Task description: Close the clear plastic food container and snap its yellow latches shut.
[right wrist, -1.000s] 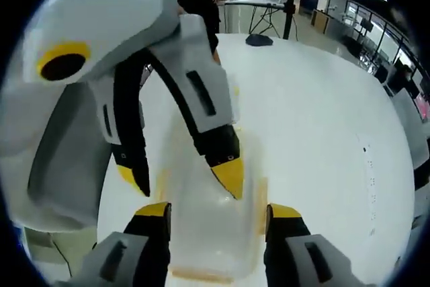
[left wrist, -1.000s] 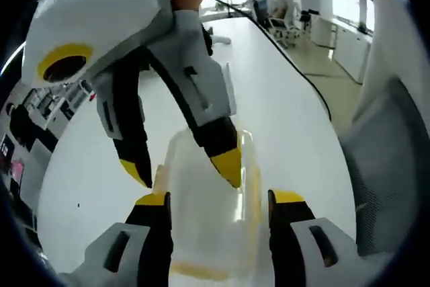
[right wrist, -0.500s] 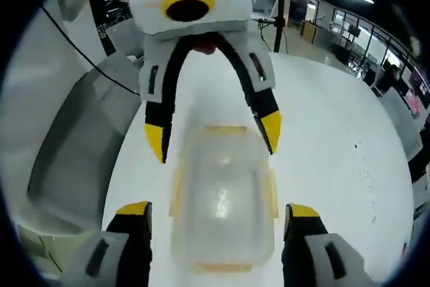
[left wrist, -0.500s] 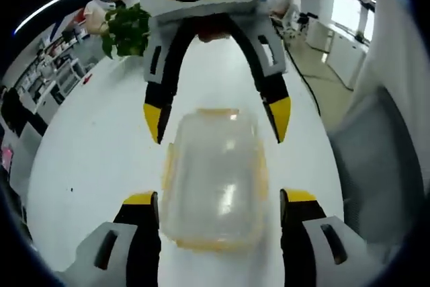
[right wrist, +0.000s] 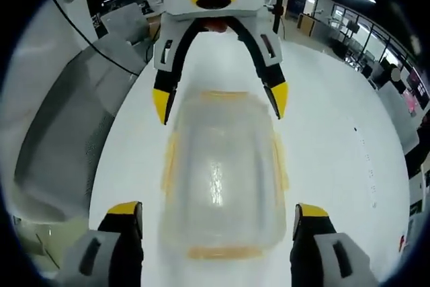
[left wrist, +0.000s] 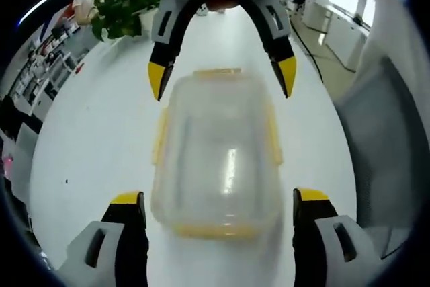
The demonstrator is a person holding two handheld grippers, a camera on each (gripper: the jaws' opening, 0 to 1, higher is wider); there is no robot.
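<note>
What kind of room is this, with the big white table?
Probably an open office. The white table holds the clear container and a potted plant, and desks with chairs stand in the background by bright windows.

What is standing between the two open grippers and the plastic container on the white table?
Nothing visible: the container lies on the table between the left gripper and right gripper, both open.

Container (left wrist: pixel 216 152) lies on the desk (left wrist: pixel 94 139), frame centre, between the left tool (left wrist: pixel 218 206) at bottom and the right tool (left wrist: pixel 222 78) at top. Plant (left wrist: pixel 124 8) upper left.
</note>
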